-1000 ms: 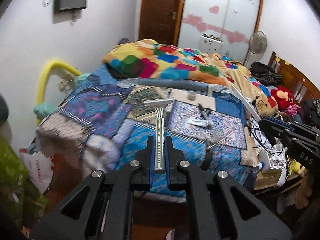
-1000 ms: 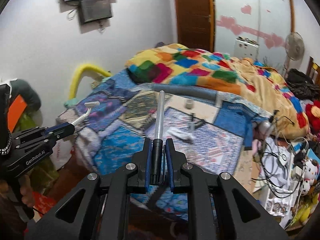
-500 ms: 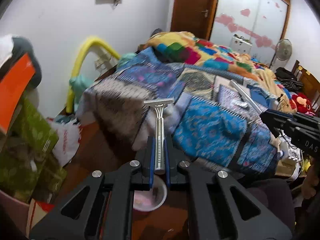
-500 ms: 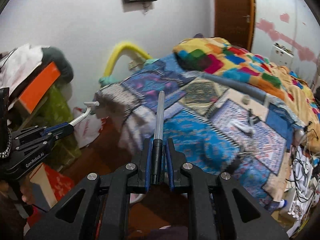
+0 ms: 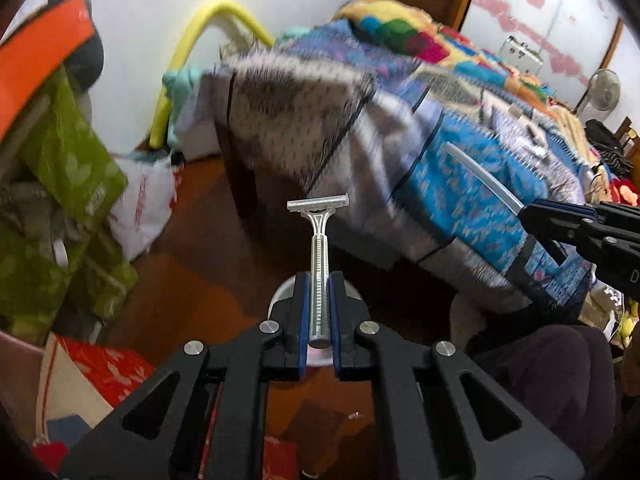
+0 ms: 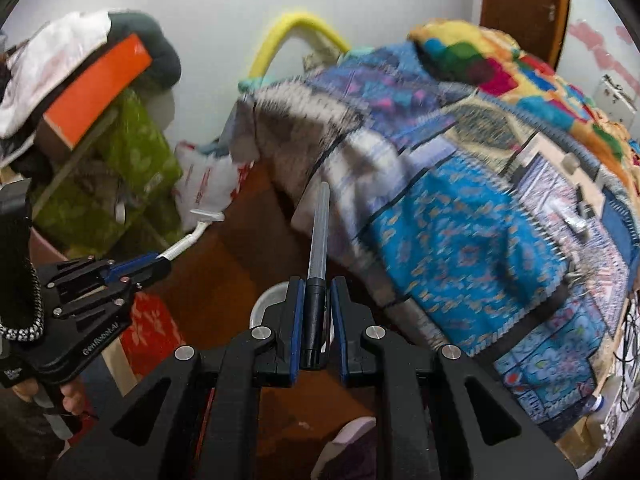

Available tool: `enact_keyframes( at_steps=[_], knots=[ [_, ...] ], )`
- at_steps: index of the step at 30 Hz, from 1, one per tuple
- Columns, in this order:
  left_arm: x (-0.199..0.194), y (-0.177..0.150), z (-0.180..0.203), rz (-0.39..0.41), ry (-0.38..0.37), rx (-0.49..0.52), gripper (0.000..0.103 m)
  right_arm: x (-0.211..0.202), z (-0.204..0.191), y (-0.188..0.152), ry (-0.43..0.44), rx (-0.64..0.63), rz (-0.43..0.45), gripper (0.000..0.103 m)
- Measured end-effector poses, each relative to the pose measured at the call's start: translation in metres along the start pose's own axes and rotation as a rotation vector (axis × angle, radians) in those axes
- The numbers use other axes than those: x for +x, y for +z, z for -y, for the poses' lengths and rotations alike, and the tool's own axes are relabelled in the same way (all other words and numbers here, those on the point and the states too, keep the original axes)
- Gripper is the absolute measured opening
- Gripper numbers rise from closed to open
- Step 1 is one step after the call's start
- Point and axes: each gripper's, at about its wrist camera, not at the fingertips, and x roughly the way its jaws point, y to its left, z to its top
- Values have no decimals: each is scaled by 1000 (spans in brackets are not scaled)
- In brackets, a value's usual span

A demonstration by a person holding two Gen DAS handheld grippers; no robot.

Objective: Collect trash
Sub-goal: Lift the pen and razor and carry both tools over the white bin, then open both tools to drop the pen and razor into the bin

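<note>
Left wrist view: left gripper (image 5: pixel 319 312) is clamped on a disposable razor (image 5: pixel 319 240), blade end sticking out ahead. Right gripper (image 6: pixel 316 312) is clamped on a pen (image 6: pixel 318 248), held by the capped end. Both hang over the wooden floor (image 5: pixel 208 264) beside the bed (image 5: pixel 460 168), above a small round bowl (image 5: pixel 280 296) mostly hidden behind the fingers. Risks: both items are gripped at one end, so they could pivot or slip. With the bowl this hidden, a release could miss it. Pictures are motion-blurred, so alignment is hard to judge.
</note>
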Motion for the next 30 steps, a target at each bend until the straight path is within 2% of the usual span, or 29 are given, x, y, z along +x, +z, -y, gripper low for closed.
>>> enact_keyframes(
  at_steps=[12, 16, 19, 20, 22, 23, 24, 27, 28, 29, 30],
  knots=[
    [66, -26, -16, -172, 18, -83, 8, 92, -14, -15, 39, -30, -235, 13],
    [78, -27, -20, -202, 22, -104, 8, 120, -20, -15, 78, -29, -303, 13],
    [86, -25, -24, -216, 24, -118, 8, 133, -25, -9, 156, -7, -328, 15],
    [88, -24, -25, -218, 23, -123, 8, 135, -26, -7, 182, 3, -331, 19],
    [92, -20, -26, -224, 20, -135, 8, 135, -28, -4, 179, 8, -324, 35],
    [95, -19, -25, -226, 18, -139, 8, 135, -28, -2, 166, 9, -317, 49],
    [96, -18, -25, -228, 14, -140, 8, 132, -25, -2, 160, 13, -303, 52],
    [100, -13, -20, -230, 4, -134, 8, 125, -20, 1, 138, 9, -279, 52],
    [103, -11, -17, -240, 3, -128, 12, 124, -18, 2, 132, 9, -274, 52],
    [105, -9, -15, -248, 4, -126, 21, 121, -16, 2, 125, 11, -268, 52],
    [106, -8, -13, -250, 6, -124, 26, 118, -13, 3, 120, 16, -262, 52]
  ],
)
